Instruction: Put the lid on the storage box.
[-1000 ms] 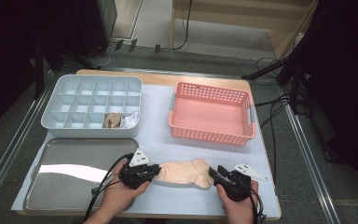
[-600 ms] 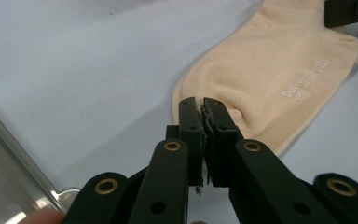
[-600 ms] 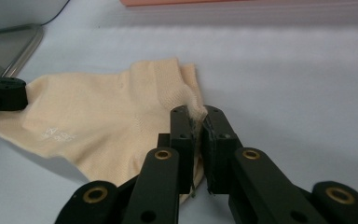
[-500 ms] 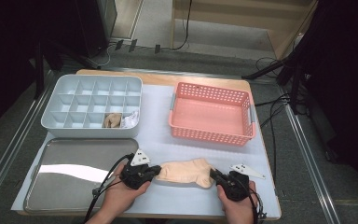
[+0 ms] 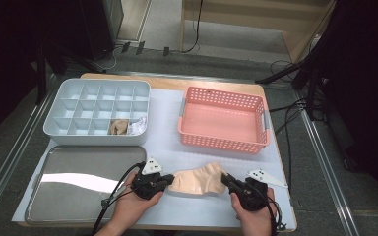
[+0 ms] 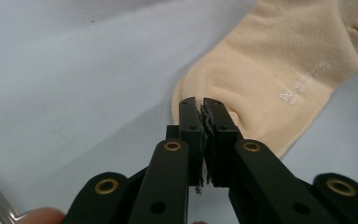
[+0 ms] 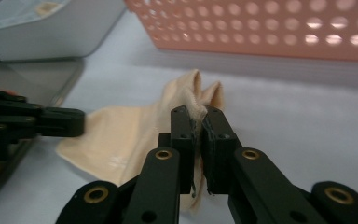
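Sock (image 5: 197, 180) on desk (image 5: 167, 132) just below pink basket (image 5: 223, 119) in high view, left tool (image 5: 166, 181) and right tool (image 5: 225, 180) at its ends; left gripper view: jaws clamped on sock's edge; right gripper view: jaws, just closing, pinch its cuff.

peach sock (image 5: 198, 180) lies stretched on the white table mat, ends pinched.
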A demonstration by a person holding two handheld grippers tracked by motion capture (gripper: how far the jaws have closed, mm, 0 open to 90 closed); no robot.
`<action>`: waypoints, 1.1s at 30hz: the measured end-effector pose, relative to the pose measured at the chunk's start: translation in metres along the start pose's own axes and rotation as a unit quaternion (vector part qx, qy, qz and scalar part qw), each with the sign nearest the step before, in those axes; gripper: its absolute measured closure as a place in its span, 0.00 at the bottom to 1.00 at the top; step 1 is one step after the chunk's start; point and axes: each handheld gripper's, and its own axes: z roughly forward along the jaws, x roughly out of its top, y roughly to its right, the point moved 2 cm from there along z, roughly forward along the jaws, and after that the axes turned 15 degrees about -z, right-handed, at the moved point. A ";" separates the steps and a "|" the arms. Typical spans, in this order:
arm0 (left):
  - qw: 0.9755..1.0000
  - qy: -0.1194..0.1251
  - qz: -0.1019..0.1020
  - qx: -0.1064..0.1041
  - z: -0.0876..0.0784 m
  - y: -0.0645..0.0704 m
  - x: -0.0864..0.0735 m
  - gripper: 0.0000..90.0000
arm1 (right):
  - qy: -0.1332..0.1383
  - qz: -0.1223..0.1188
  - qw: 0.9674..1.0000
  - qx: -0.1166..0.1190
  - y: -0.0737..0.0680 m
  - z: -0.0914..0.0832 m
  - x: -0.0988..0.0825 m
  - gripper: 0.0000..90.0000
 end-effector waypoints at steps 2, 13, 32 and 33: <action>1.000 -0.001 0.000 -0.001 0.000 0.000 0.000 0.98 | 0.008 -0.010 1.000 0.007 -0.009 -0.001 0.005 0.94; 1.000 -0.002 0.002 0.004 0.002 0.001 0.000 0.98 | 0.022 -0.042 0.997 0.055 -0.057 0.020 0.019 0.94; 1.000 0.000 0.007 0.004 0.003 0.003 0.000 0.98 | -0.036 0.072 0.995 -0.058 0.024 0.013 -0.026 0.82; 1.000 0.000 0.008 0.004 0.003 0.003 0.000 0.97 | -0.024 0.061 0.996 -0.067 0.021 0.010 -0.022 0.80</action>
